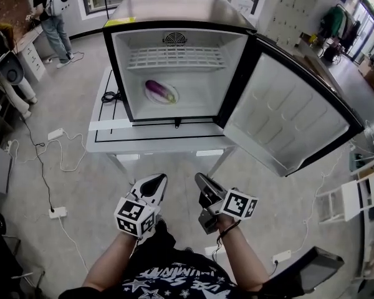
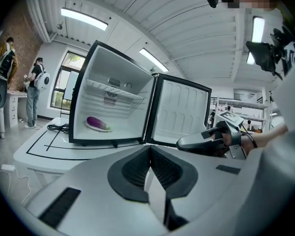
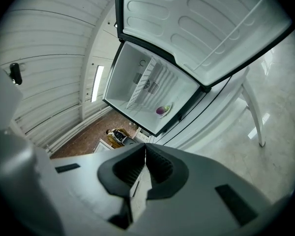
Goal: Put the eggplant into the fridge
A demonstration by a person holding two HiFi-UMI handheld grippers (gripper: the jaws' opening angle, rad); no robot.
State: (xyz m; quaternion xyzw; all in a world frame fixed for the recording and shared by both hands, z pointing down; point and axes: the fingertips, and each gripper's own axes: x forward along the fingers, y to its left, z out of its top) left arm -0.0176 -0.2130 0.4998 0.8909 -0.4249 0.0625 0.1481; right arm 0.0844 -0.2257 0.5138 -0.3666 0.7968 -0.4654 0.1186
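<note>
Left claw [image 1: 154,180] and right claw [image 1: 201,180] are pressed together, empty, well short of the bench [image 1: 156,143]. Eggplant [image 1: 160,91] lies inside the fridge [image 1: 174,11], on its floor. Judged remaining step: swing the open door [image 1: 287,114] shut, pushing near its free edge.
</note>
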